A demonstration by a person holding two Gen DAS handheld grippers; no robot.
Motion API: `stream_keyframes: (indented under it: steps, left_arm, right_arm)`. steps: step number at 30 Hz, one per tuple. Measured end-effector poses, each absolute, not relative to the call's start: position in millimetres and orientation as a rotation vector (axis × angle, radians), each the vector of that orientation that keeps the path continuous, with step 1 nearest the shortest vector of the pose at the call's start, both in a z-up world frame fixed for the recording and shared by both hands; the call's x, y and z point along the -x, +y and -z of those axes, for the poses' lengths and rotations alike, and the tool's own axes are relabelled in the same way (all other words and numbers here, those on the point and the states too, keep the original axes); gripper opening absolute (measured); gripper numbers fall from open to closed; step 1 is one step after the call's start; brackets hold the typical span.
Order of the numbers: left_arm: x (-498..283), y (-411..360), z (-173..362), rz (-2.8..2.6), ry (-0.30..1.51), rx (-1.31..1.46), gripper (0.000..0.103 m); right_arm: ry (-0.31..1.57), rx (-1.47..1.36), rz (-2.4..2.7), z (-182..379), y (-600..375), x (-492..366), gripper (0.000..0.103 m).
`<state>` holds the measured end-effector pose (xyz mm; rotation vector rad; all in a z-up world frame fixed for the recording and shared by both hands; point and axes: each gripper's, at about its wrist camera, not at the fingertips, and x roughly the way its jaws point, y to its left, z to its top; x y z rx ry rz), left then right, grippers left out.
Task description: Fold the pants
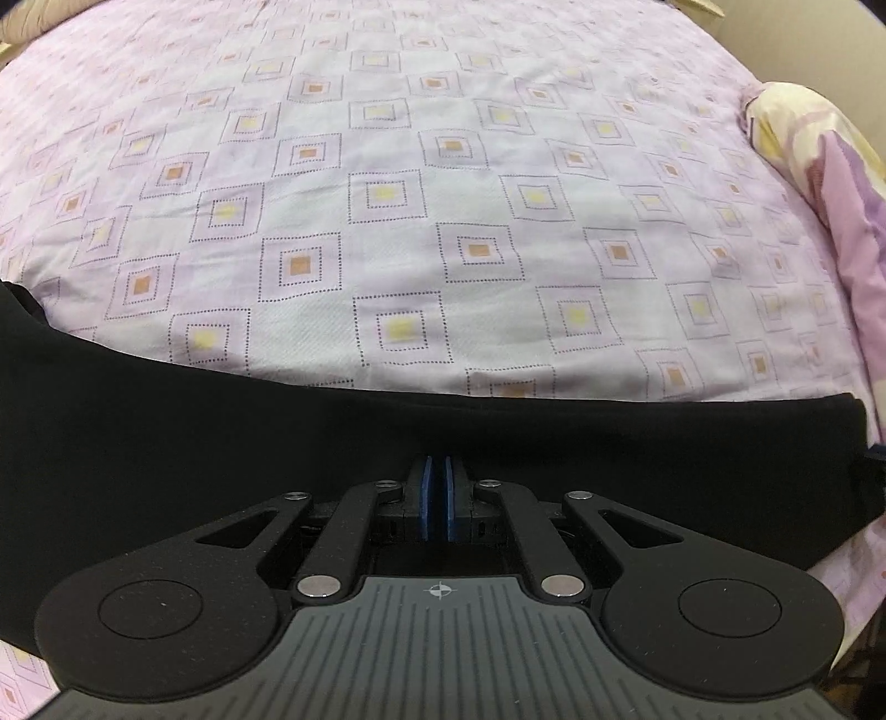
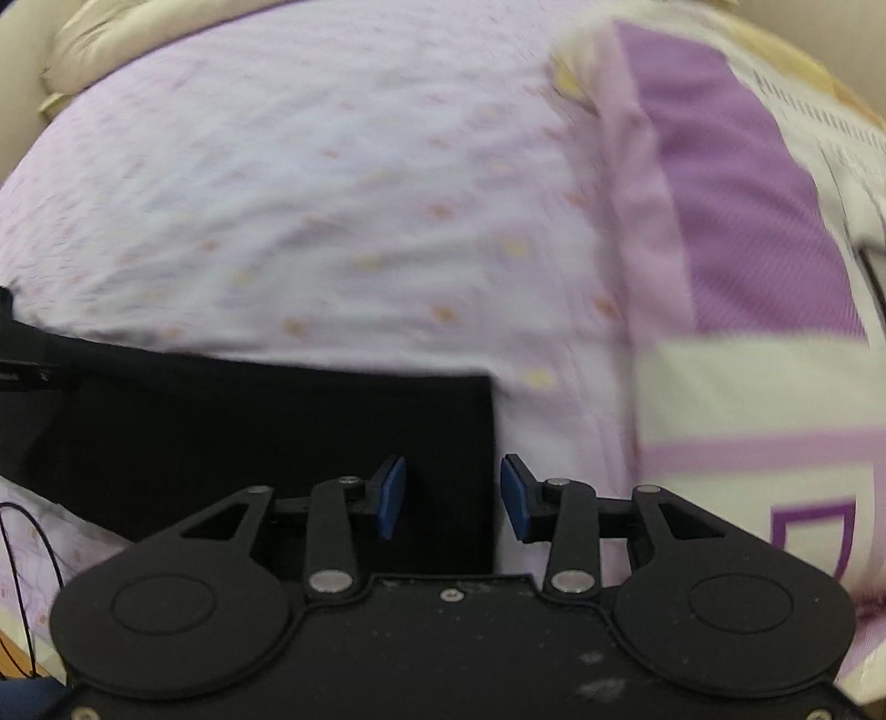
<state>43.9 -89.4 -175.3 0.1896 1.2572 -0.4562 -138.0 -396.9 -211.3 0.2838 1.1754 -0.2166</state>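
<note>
Nearest the left wrist camera, the left gripper (image 1: 437,482) points down over the black pants (image 1: 194,432). Its two blue pads are pressed together with only a thin dark slit between them; whether any cloth is pinched in that slit cannot be told, since the pads stand against black fabric. The pants lie as a wide dark band across the lower half of this view, their far edge running straight from left to right and ending in a squared corner at the right.

Close to the right wrist camera, the right gripper (image 2: 453,495) has its jaws standing apart, nothing pressed between the pads. The right-hand end of the pants (image 2: 277,443) lies under the gap, its straight vertical edge falling just inside the right pad, so that pad sits over sheet and the left pad over black cloth. This view is blurred. A thin dark cord (image 2: 33,559) loops at the lower left.

Beyond the pants spreads the bed sheet (image 1: 415,183), pale lilac with dotted squares and yellow or orange centres, lying fairly smooth. Along its right side lies a bunched quilt (image 2: 736,221) in cream and purple blocks, well clear of the pants. At the far left corner a beige pillow (image 2: 105,44) rests at the edge of the bed.
</note>
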Motion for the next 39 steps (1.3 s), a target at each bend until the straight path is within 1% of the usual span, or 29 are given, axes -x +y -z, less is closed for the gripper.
stream_keyframes:
  steps: [6, 10, 11, 12, 13, 14, 17, 22, 28, 30, 32, 36, 39]
  left_arm:
    - [-45.6, -91.4, 175.0, 0.457, 1.269, -0.196, 0.005]
    - [-47.7, -91.5, 175.3, 0.460, 1.277, -0.196, 0.005]
    - [-48.2, -92.3, 175.6, 0.460, 1.277, -0.196, 0.005]
    - [-48.5, -92.3, 175.5, 0.461, 1.277, -0.196, 0.005]
    - [-48.4, -92.0, 175.2, 0.461, 1.276, -0.195, 0.005]
    - [-48.0, -91.5, 174.6, 0.463, 1.275, -0.193, 0.005]
    - [-39.7, -92.5, 164.7, 0.487, 1.251, -0.217, 0.005]
    - [-5.0, -109.8, 153.6, 0.702, 1.197, -0.288, 0.006]
    - [17.9, -148.7, 177.6, 0.860, 1.191, -0.462, 0.006]
    - [13.5, -154.5, 182.5, 0.861, 1.185, -0.467, 0.006]
    - [4.9, -157.3, 180.6, 0.874, 1.218, -0.449, 0.006]
    - [-11.0, -132.6, 163.2, 0.857, 1.171, -0.407, 0.006]
    - [-32.9, -94.7, 153.8, 0.797, 1.193, -0.311, 0.006]
  right_arm:
    - [1.163, -0.468, 0.173, 232.1, -422.3, 145.5, 0.053]
    - [1.142, -0.629, 0.135, 238.2, -439.9, 142.6, 0.054]
    - [1.140, -0.671, 0.122, 239.7, -444.7, 142.1, 0.051]
    - [1.146, -0.691, 0.121, 240.8, -450.1, 139.0, 0.043]
    - [1.157, -0.686, 0.121, 240.0, -451.8, 136.3, 0.031]
    - [1.160, -0.683, 0.119, 238.5, -450.7, 134.3, 0.010]
    - [1.136, -0.735, 0.148, 227.1, -449.8, 135.8, 0.009]
    - [1.058, -0.738, 0.173, 186.6, -438.6, 143.8, 0.009]
    - [1.020, -0.743, 0.203, 154.3, -422.5, 144.2, 0.009]
    - [1.005, -0.743, 0.205, 143.7, -414.1, 144.3, 0.009]
    - [0.988, -0.733, 0.207, 130.8, -402.3, 144.1, 0.009]
    - [0.943, -0.712, 0.181, 100.4, -365.5, 134.4, 0.009]
    - [0.909, -0.683, 0.139, 76.0, -326.6, 122.6, 0.009]
